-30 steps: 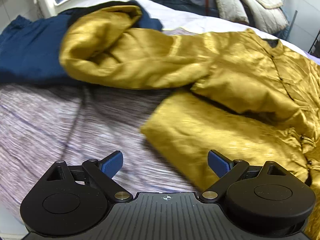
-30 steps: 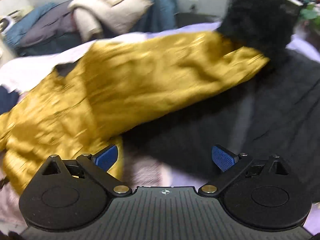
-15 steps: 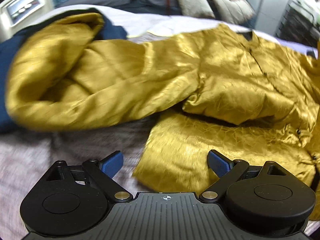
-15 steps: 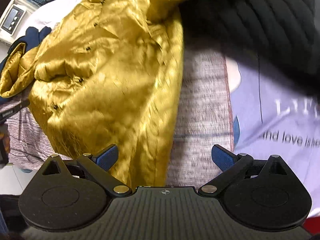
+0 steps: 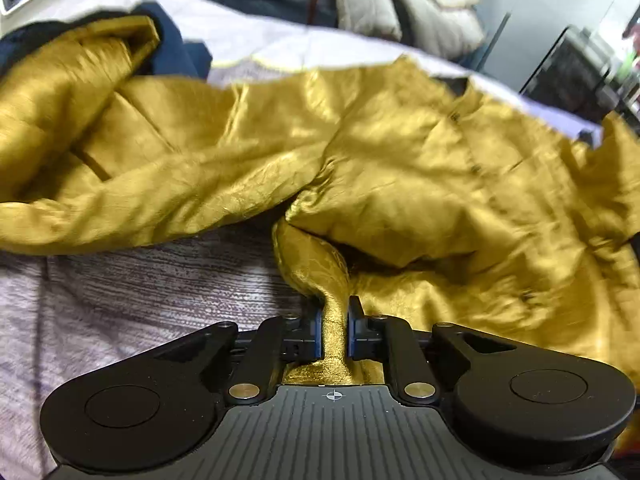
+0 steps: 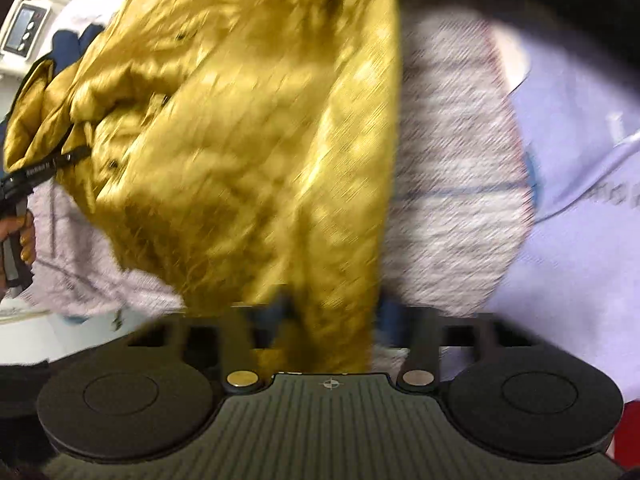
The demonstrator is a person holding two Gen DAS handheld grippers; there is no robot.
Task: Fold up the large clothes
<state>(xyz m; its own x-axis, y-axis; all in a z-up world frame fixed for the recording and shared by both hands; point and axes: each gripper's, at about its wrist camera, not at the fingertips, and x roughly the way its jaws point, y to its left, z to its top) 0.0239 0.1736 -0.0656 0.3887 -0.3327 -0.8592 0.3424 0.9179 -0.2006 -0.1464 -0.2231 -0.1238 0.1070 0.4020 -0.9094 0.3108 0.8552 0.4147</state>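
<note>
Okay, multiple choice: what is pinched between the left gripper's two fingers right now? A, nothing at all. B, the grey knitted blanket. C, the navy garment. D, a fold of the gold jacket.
D: in the left wrist view the left gripper has its blue pads pressed on a bunched fold of the gold jacket; the navy garment lies far behind.
</note>
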